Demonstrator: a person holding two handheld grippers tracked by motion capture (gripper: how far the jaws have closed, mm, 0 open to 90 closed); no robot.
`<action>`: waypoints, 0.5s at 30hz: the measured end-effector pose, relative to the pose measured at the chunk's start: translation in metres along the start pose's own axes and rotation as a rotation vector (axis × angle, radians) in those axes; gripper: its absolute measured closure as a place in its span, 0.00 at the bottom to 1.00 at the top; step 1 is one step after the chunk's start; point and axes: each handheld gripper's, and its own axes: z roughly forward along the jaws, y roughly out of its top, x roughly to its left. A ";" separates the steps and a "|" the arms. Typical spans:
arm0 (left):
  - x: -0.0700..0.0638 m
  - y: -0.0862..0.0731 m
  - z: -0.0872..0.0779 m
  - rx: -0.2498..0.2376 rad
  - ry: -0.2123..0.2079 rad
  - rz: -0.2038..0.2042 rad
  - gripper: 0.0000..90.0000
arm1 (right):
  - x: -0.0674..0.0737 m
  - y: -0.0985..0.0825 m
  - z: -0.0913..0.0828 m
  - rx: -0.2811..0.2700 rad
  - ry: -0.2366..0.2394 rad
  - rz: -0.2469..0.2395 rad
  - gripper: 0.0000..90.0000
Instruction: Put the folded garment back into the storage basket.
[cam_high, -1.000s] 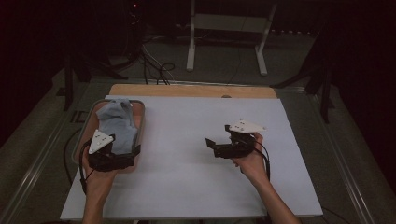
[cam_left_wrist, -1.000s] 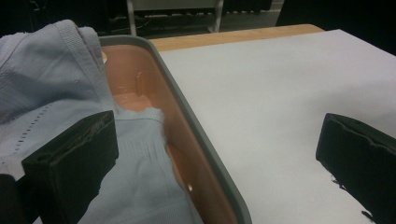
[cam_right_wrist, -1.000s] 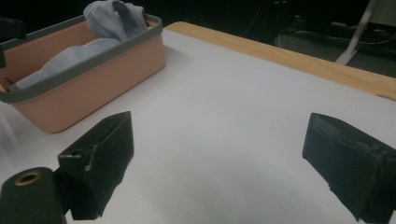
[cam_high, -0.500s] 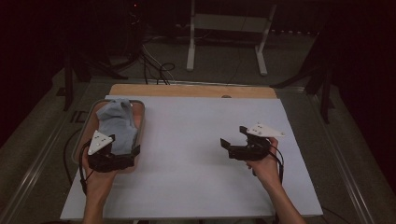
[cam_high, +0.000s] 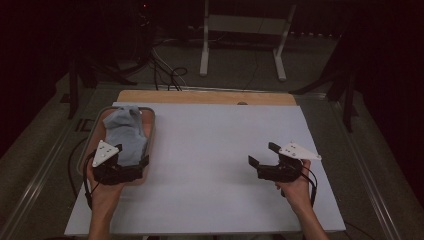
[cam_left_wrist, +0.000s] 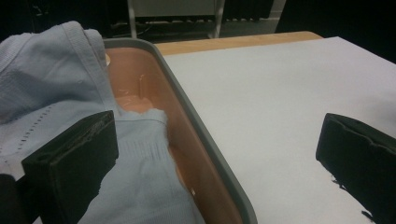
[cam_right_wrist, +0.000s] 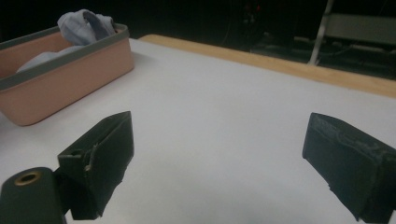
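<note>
We see a white counter (cam_high: 210, 165) in a dark room with a grey floor. At the left, a pink tub (cam_high: 148, 131) holds a blue cloth (cam_high: 125, 132). Our left gripper (cam_high: 131, 173) hangs over the tub's near end, fingers spread wide. The middle is bare. At the right, our right gripper (cam_high: 261, 155) has fingers spread too, near the edge.

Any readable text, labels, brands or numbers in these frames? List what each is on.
None readable.
Pink bin: no label on its walls or grey rim.
Blue cloth: plain, no tag visible.
White table sheet: blank.
Left tool and right tool: no markings visible on the black jaws.
</note>
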 end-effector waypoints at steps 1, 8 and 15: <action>0.000 0.000 0.000 -0.001 0.001 0.000 0.00 | 0.000 -0.002 -0.003 -0.007 -0.003 -0.003 0.10; 0.001 0.000 -0.002 -0.013 0.004 -0.003 0.00 | -0.006 -0.016 -0.019 -0.016 -0.025 0.021 0.10; -0.001 0.000 -0.001 -0.016 -0.002 0.010 0.00 | -0.014 -0.028 -0.030 -0.025 -0.045 0.046 0.10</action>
